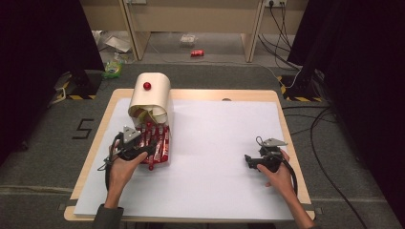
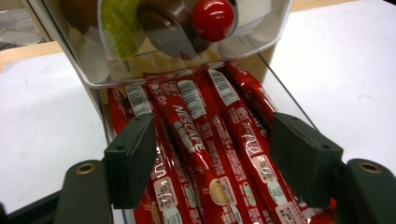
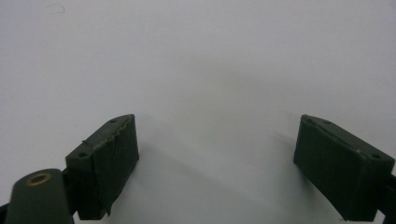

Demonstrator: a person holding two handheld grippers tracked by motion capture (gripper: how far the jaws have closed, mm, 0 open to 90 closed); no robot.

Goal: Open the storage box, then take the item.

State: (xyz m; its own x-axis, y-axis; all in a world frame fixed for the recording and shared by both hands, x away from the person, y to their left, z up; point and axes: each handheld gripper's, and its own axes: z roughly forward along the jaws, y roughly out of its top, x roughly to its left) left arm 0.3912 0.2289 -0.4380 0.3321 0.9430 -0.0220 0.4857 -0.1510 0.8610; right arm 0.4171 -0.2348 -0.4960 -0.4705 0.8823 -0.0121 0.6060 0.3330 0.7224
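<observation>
1. Your left gripper (image 1: 138, 145) sits at the front of the dispenser (image 1: 152, 98), over the red sticks (image 1: 157, 143) fanned out at its mouth.
2. In the left gripper view its 2 jaws stand apart, 1 at each side of the sticks (image 2: 205, 149), with several sticks between them. The pads do not press on any stick, so the jaws are released and grasp nothing.
3. The sticks are red Nescafe sachets. They lie side by side in the clear tray (image 2: 285, 95) under the dispenser, their far ends tucked beneath its clear flap (image 2: 154, 56).
4. The flap carries a red knob (image 2: 213, 17); you can see it in the high view too, as a red dot (image 1: 147, 86) on the cream, round-topped box.
5. The dispenser stands at the far left of the white sheet (image 1: 215, 143) that covers the table (image 1: 282, 102).
6. Your right gripper (image 1: 253, 160) rests near the right edge of the sheet, well apart from the dispenser and the sticks.
7. In the right gripper view its 2 jaws are spread wide over bare white sheet (image 3: 210, 70), released.
8. Your hands (image 1: 122, 167) hold both grippers from the near side, with a cable (image 1: 292, 174) looping behind the right one.
</observation>
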